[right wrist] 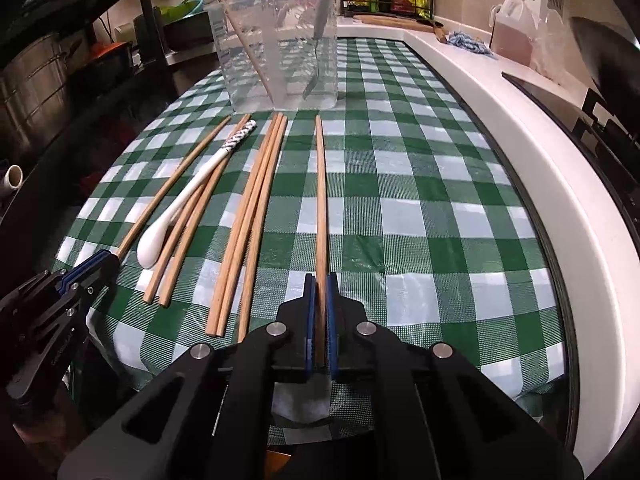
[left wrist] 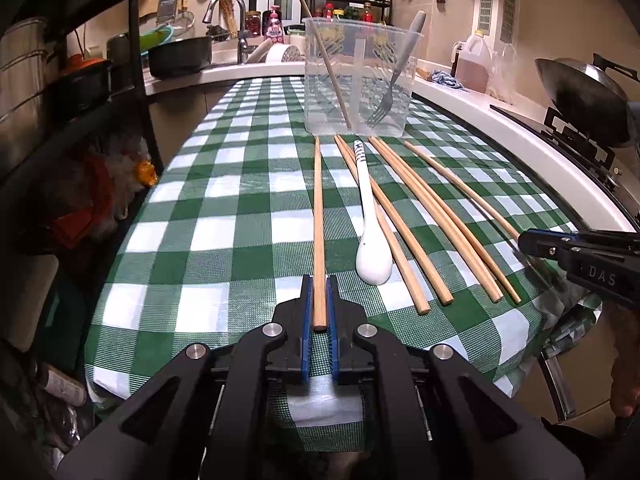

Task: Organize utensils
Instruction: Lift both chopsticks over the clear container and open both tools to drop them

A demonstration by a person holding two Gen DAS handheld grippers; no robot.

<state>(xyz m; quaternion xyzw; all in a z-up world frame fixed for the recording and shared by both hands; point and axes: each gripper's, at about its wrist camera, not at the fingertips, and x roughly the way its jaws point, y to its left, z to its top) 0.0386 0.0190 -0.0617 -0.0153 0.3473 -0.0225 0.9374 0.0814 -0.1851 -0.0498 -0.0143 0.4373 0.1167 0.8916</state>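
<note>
Several wooden chopsticks and a white ceramic spoon [left wrist: 371, 236] lie on the green checked tablecloth [left wrist: 240, 208] before a clear plastic container [left wrist: 360, 76]. The container holds a chopstick [left wrist: 328, 60] and a grey-handled fork [left wrist: 394, 80]. My left gripper [left wrist: 319, 280] is shut on the near end of the leftmost chopstick [left wrist: 318, 216]. My right gripper [right wrist: 320, 280] is shut on the near end of the rightmost chopstick [right wrist: 320, 200]. Each gripper shows in the other's view, the right [left wrist: 524, 240] and the left [right wrist: 106, 260]. The spoon [right wrist: 176, 208] and container [right wrist: 276, 48] also show in the right wrist view.
A white counter [left wrist: 500, 120] runs along the table's right side with a wok [left wrist: 580, 92] on a stove and an oil jug [left wrist: 474, 60]. A sink, pots and a spice rack [left wrist: 352, 0] stand behind. A dark shelf rack [left wrist: 72, 80] stands left of the table.
</note>
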